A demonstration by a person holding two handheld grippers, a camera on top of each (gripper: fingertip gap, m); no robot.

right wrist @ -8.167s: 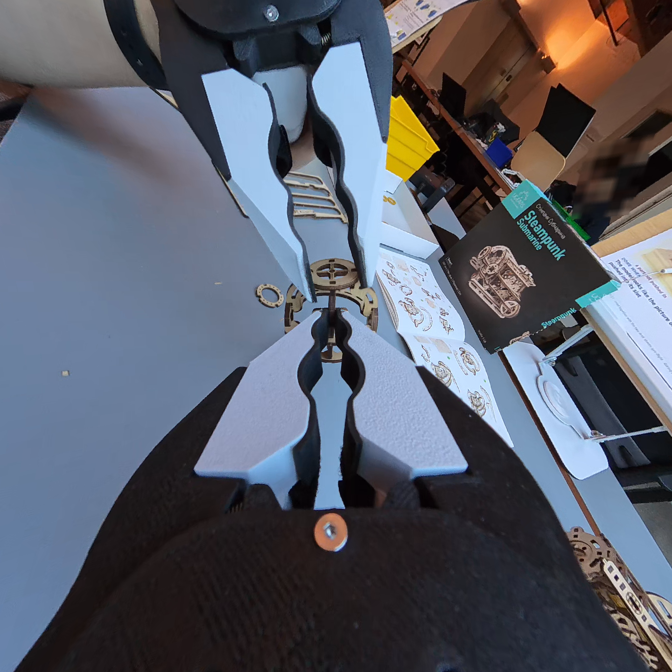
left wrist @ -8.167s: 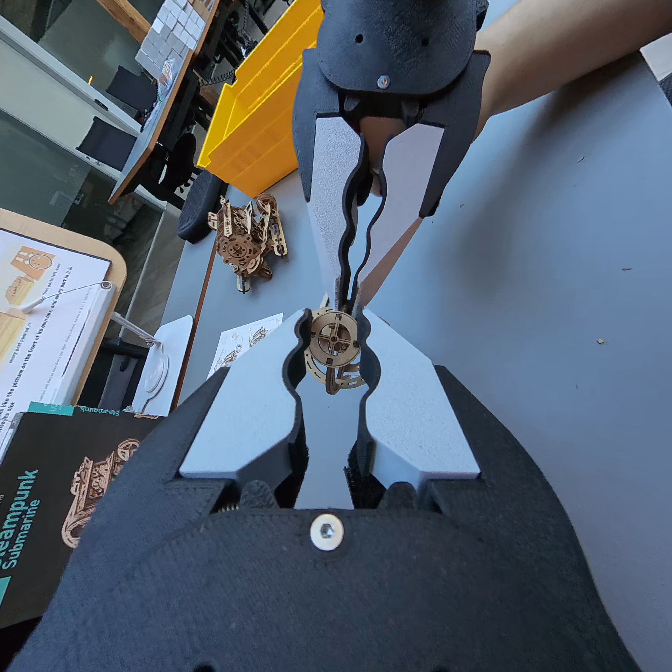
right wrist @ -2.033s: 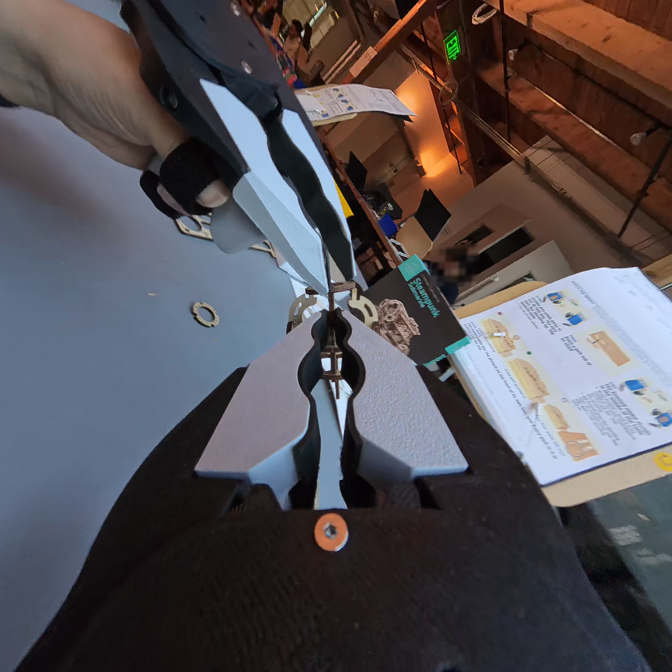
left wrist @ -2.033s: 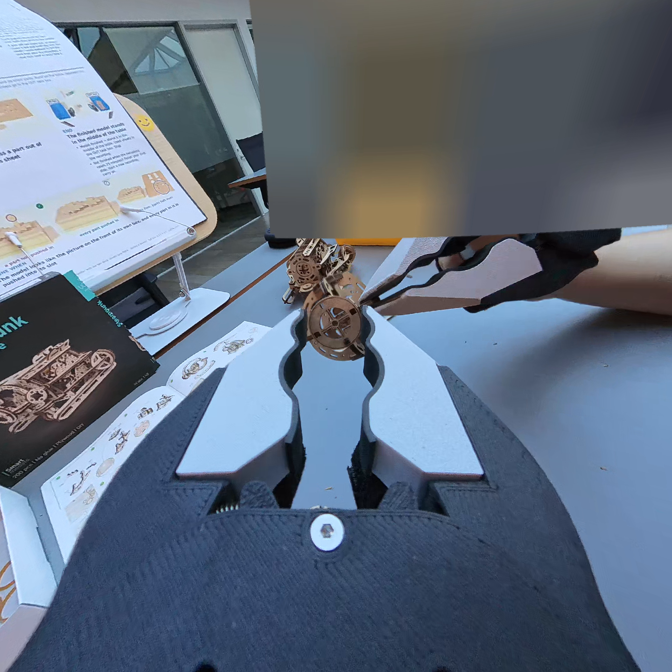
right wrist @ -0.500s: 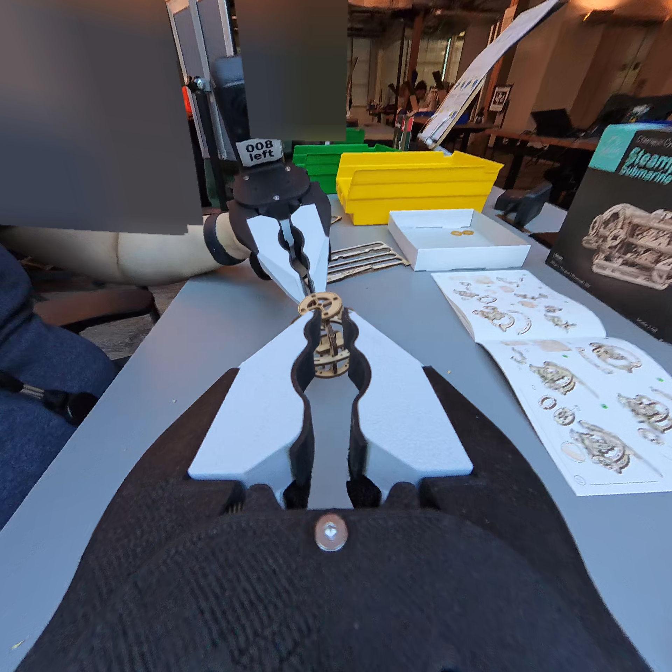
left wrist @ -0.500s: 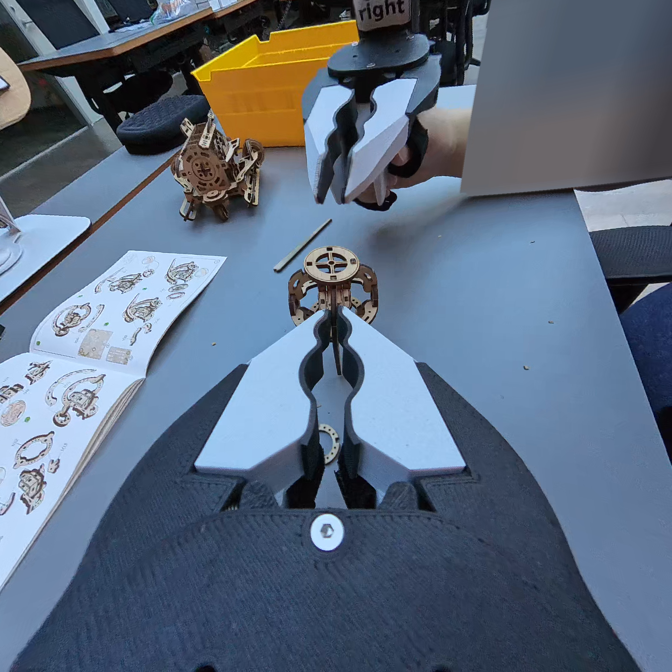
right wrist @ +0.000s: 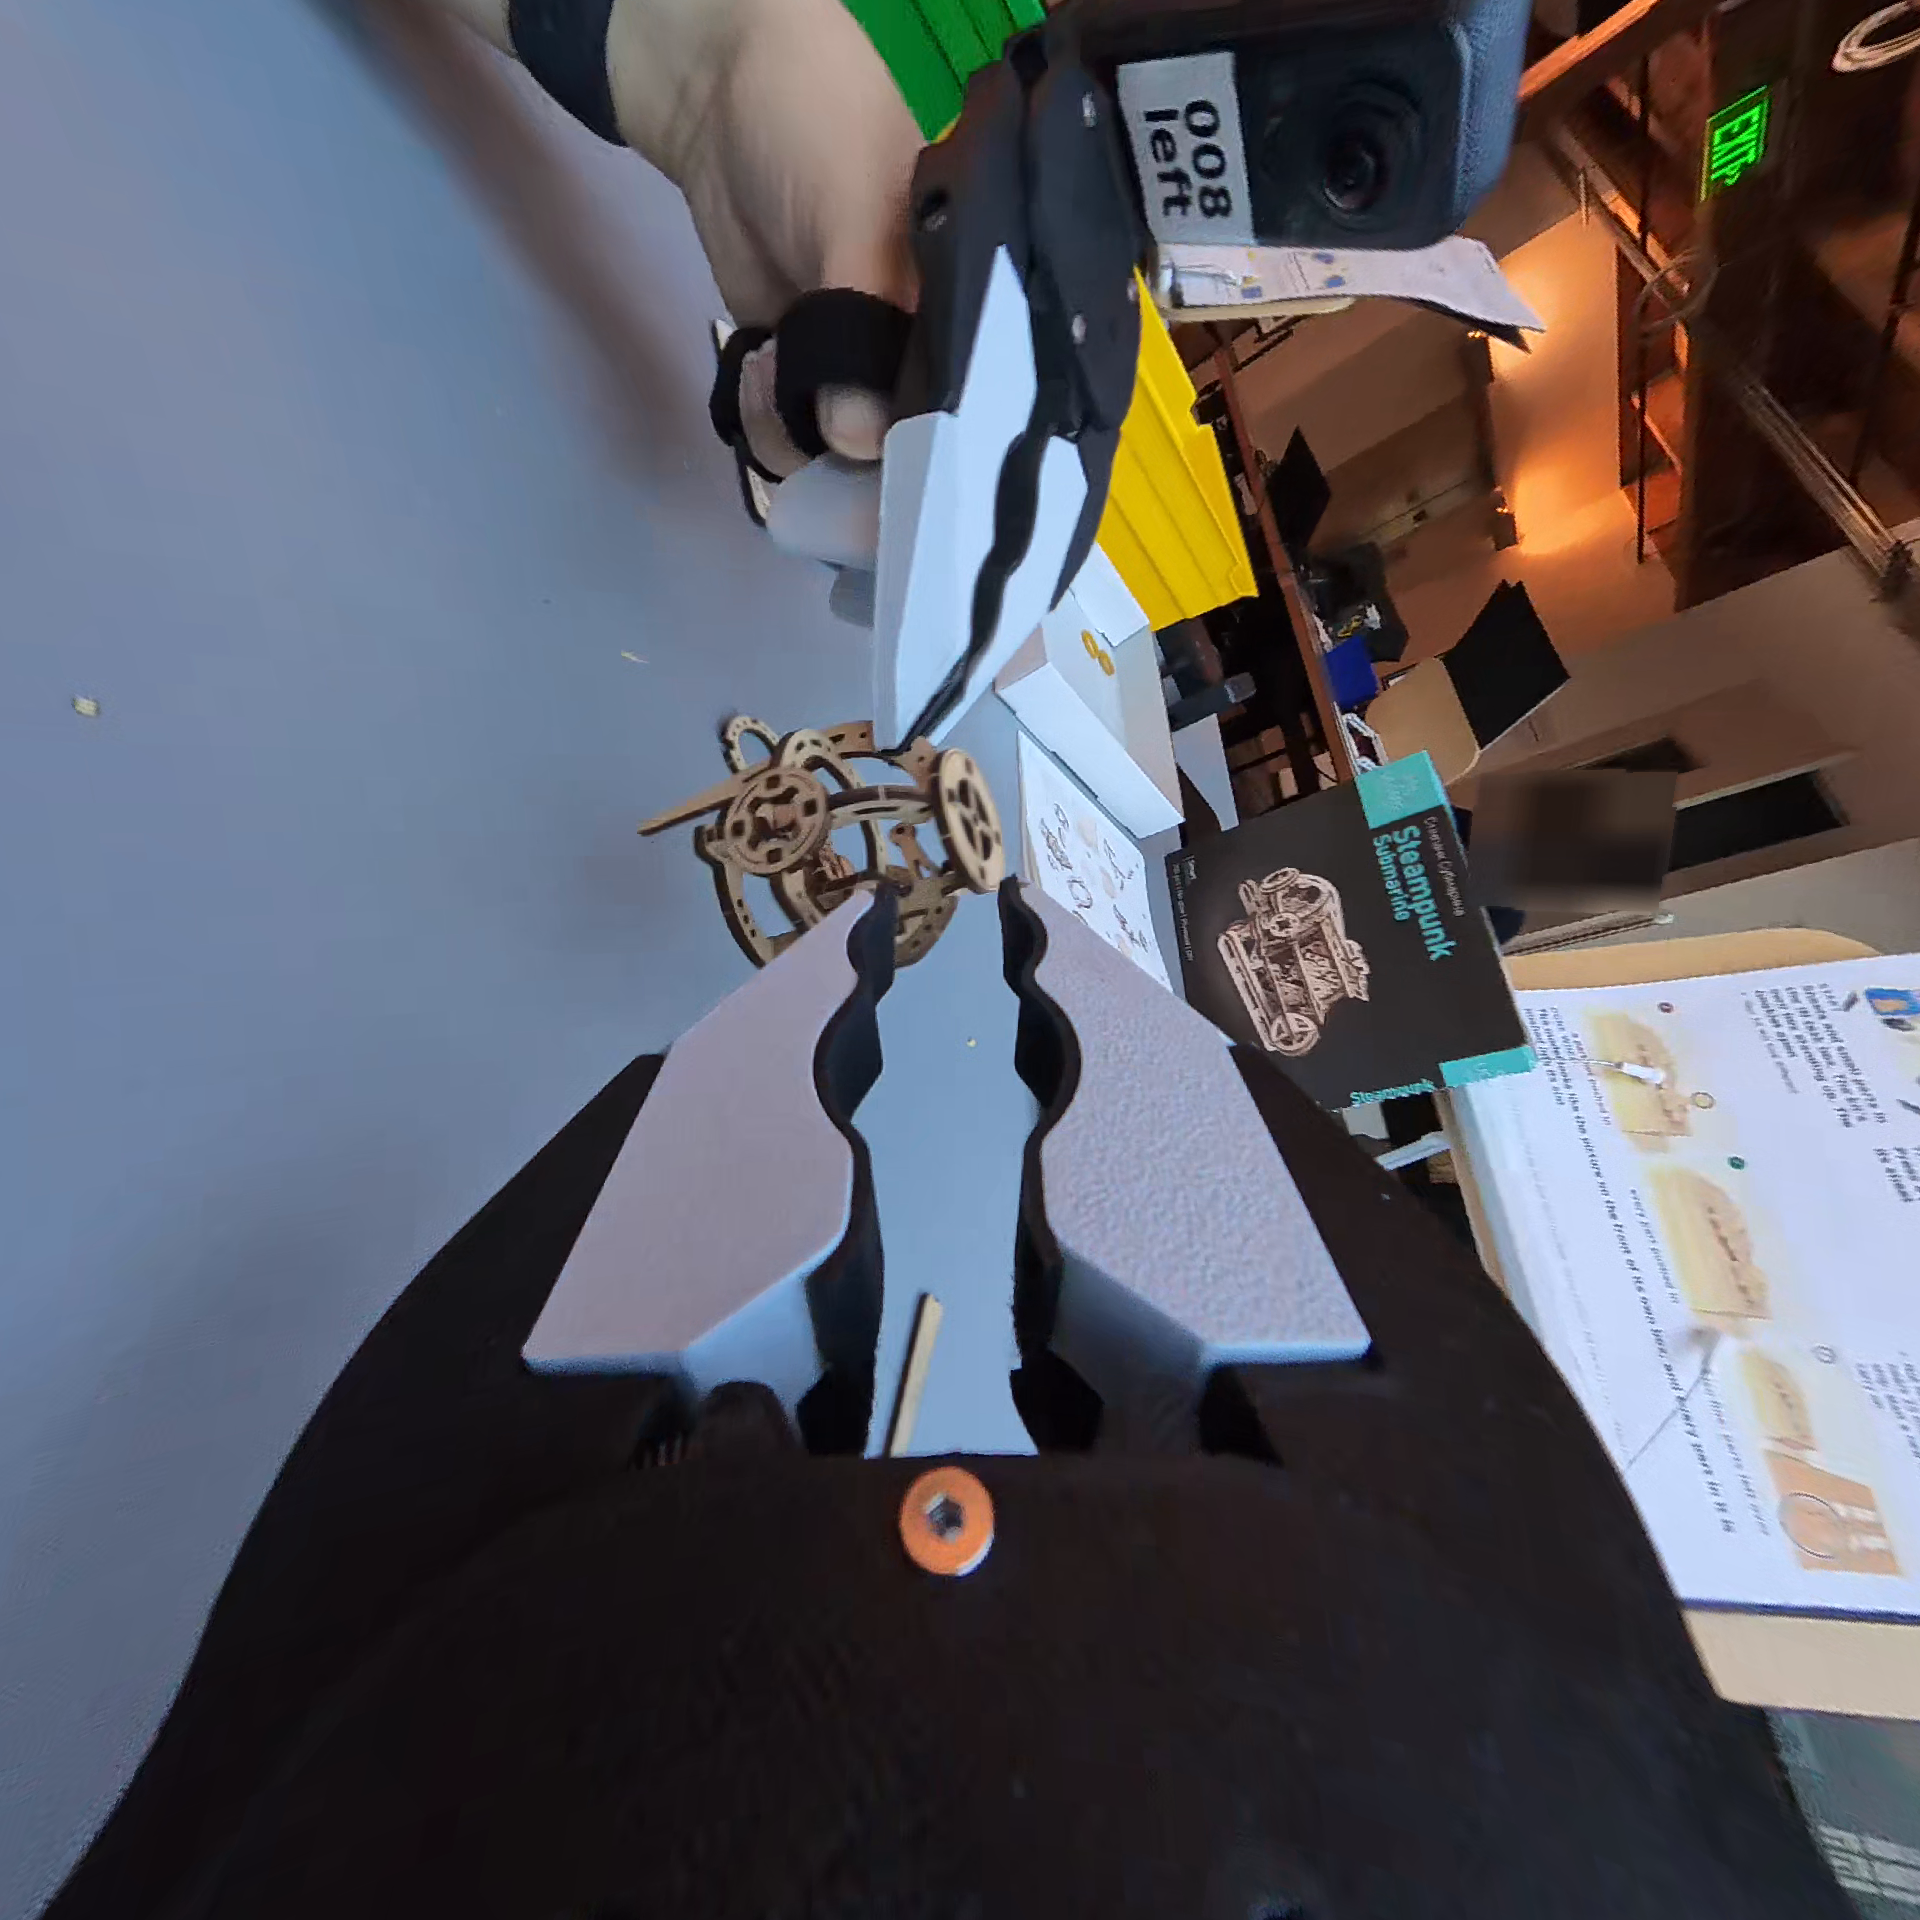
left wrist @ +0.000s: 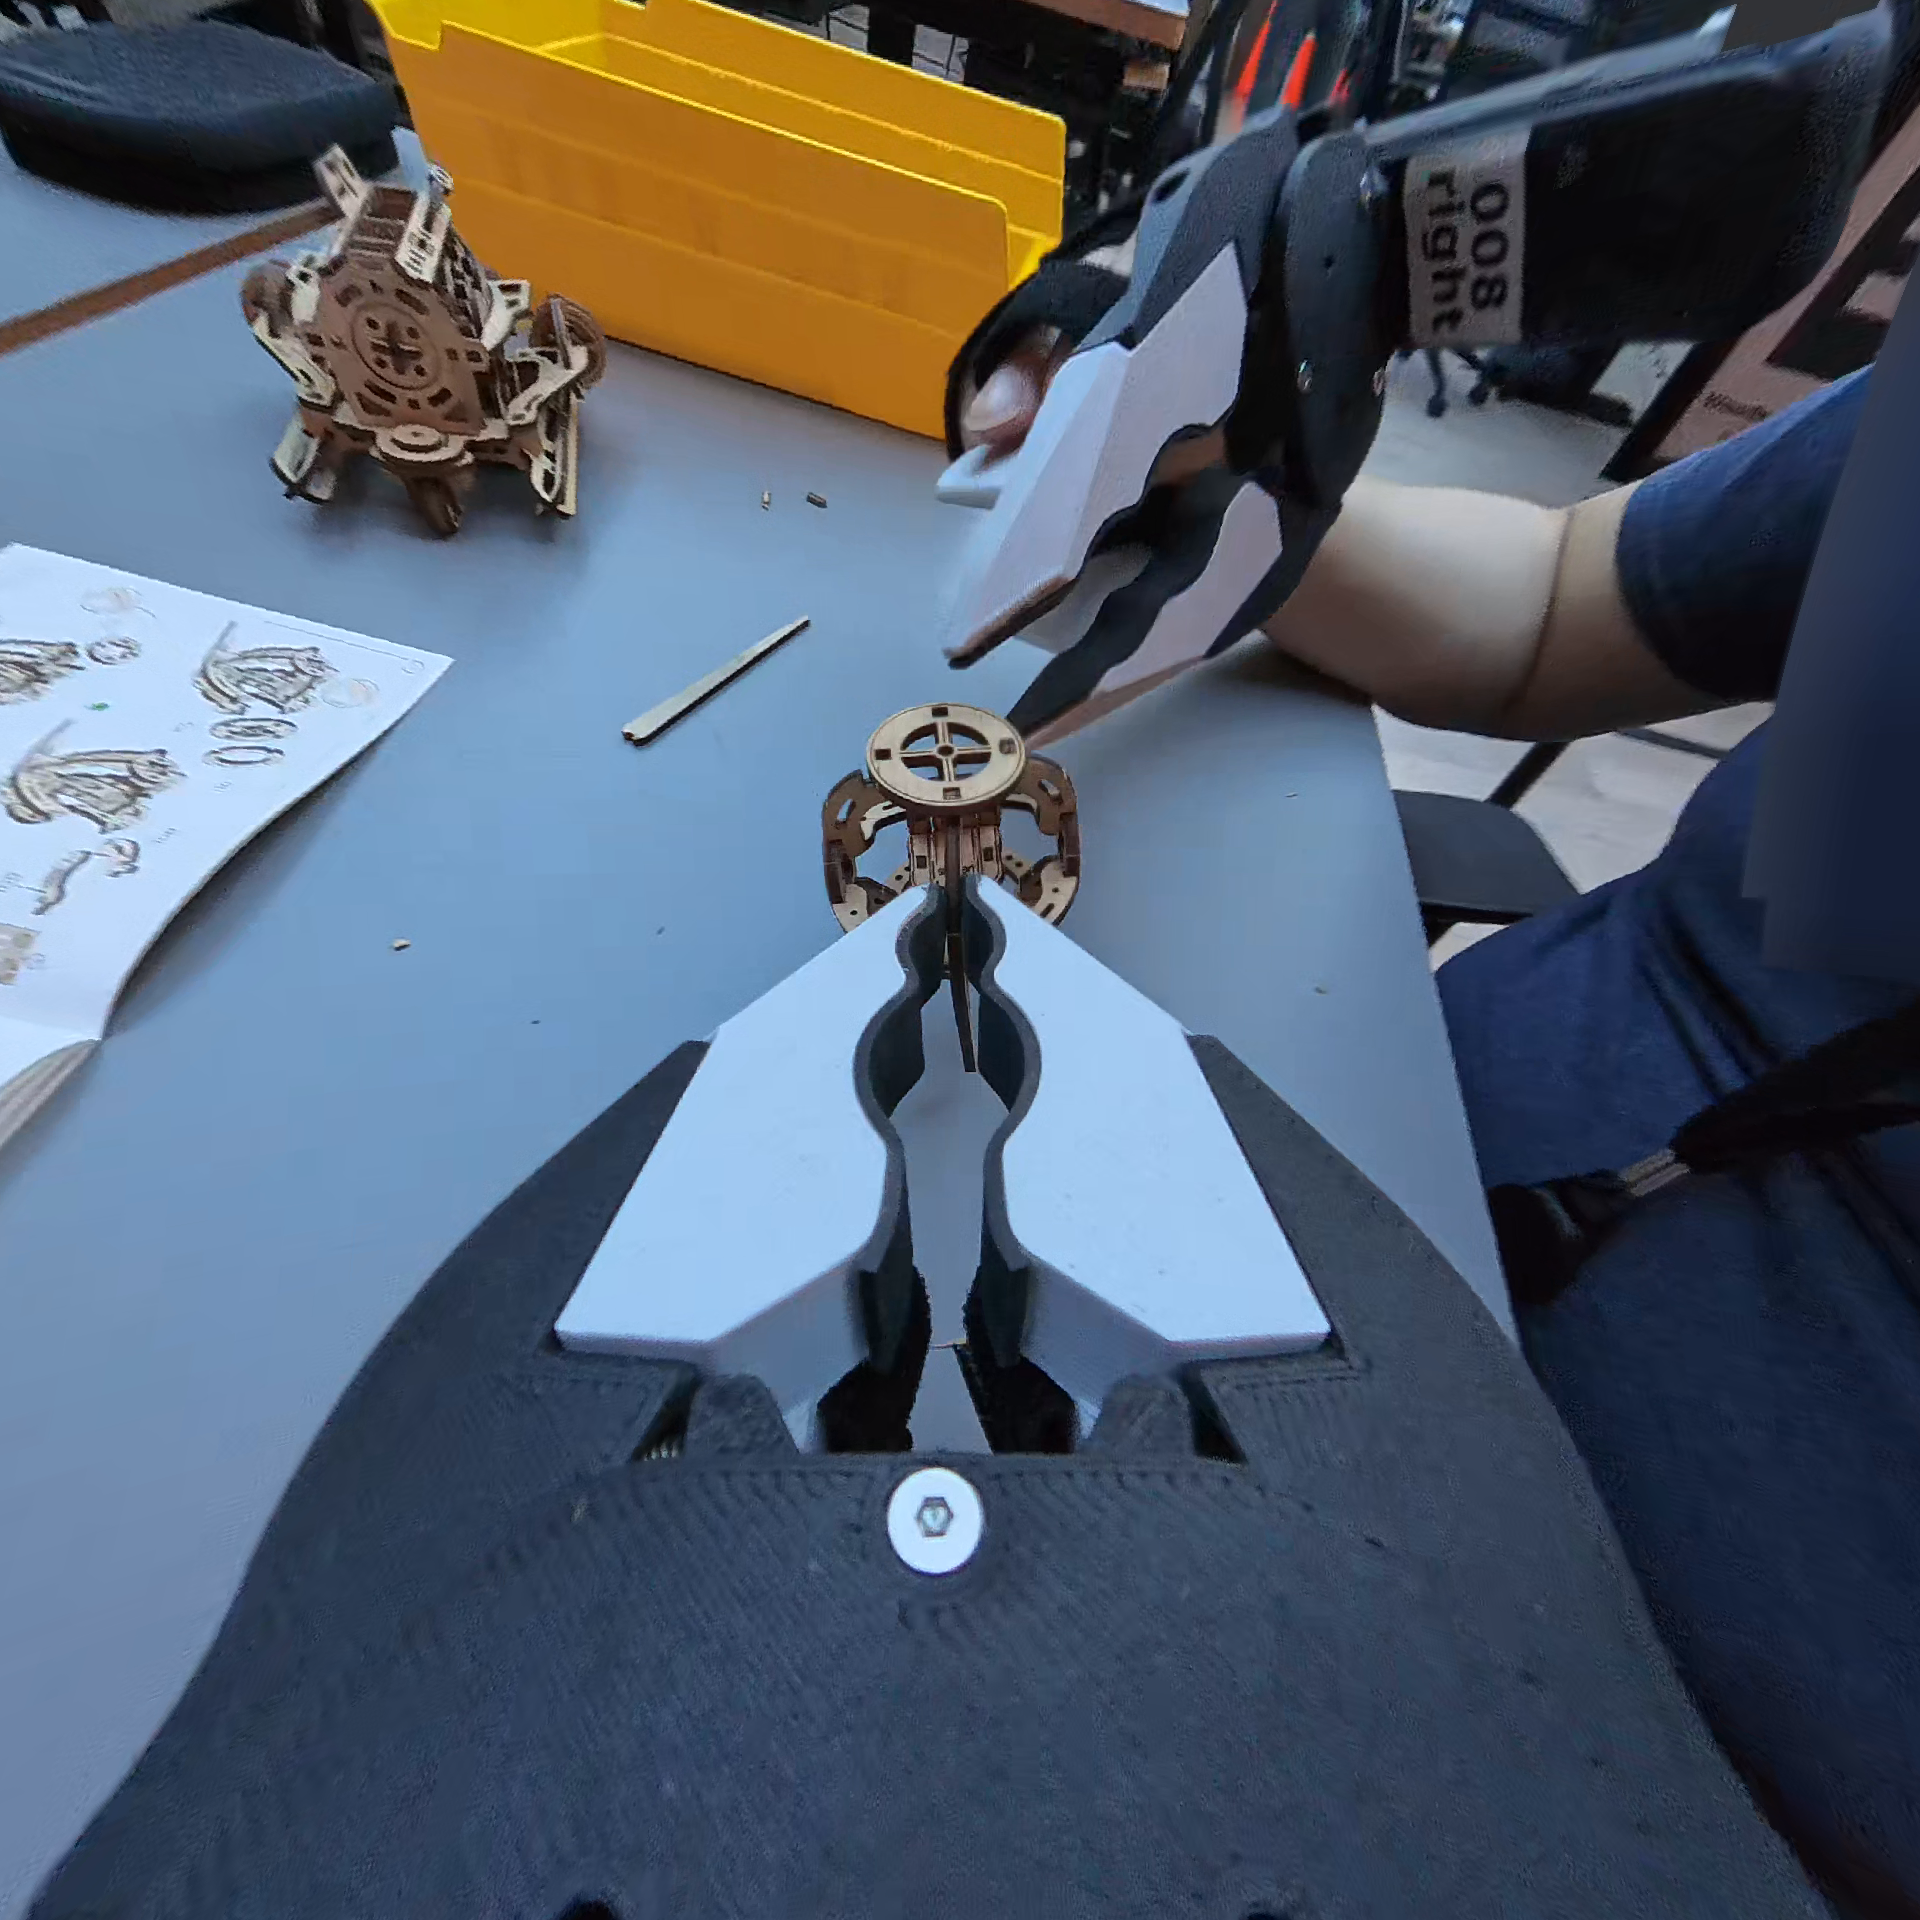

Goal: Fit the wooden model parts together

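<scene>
grey table [left wrist: 1195, 883]: right tool [right wrist: 940, 904] has released the wheel assembly [left wrist: 948, 821].

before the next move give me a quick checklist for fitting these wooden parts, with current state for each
1. Left hand-held gripper grips the wooden assembly: ok, shut on a thin wooden piece at its near side.
2. Right hand-held gripper free: ok, open and holding nothing.
3. Round spoked disc seated on top: cannot tell, it looks level but the joint is hidden.
4. Assembly held off the grey table: cannot tell.
5. Loose wooden stick in reach: ok, it lies on the table beside the assembly.
6. Instruction booklet open: ok.
</scene>
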